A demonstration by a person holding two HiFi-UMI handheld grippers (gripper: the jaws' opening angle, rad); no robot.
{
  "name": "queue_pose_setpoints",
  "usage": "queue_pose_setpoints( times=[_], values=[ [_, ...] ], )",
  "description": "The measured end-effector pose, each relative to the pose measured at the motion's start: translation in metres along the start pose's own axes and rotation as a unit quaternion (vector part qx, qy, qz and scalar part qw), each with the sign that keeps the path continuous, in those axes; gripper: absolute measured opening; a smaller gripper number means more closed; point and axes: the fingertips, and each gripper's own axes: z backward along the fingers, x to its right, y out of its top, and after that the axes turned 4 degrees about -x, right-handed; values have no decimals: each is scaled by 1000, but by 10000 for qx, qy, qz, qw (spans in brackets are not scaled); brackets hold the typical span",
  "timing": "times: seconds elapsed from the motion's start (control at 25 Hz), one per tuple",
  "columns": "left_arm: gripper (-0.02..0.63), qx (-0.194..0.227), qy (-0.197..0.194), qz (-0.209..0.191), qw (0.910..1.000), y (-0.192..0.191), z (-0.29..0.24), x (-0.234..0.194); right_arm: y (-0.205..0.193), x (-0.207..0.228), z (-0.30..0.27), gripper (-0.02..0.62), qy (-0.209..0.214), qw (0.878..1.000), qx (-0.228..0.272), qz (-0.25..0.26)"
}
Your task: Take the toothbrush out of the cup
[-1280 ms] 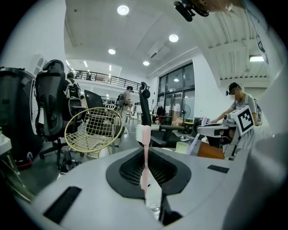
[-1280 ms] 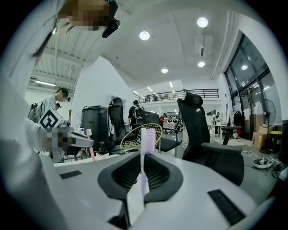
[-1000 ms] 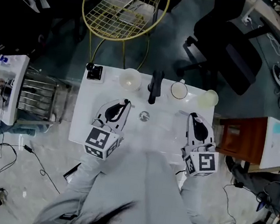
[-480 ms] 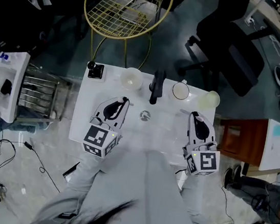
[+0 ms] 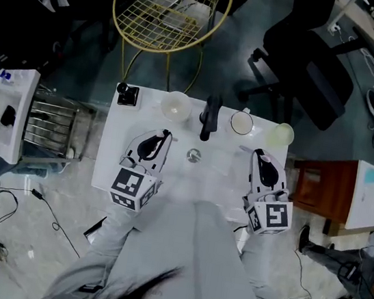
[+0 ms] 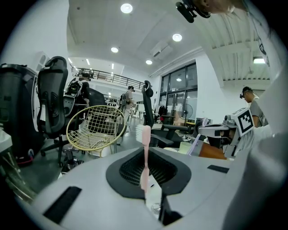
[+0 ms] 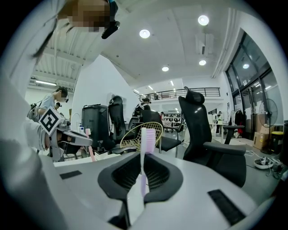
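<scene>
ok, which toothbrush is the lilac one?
The lilac toothbrush is the one clamped upright in the right gripper. The left gripper is shut on the pink toothbrush.

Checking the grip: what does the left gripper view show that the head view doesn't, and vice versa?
Only the left gripper view: a pink toothbrush upright in the left gripper's shut jaws. Only the head view: that gripper's marker cube, the person's grey legs, cables on the floor. Both: the yellow wire chair and the right gripper.
</scene>
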Motion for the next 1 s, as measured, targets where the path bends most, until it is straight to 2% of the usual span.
queue_pose_setpoints(
  times=[1.0],
  values=[
    [40,56,91,83,9999,2,3,-6,0,4,4,35,-37,10000,51,-44]
  ],
)
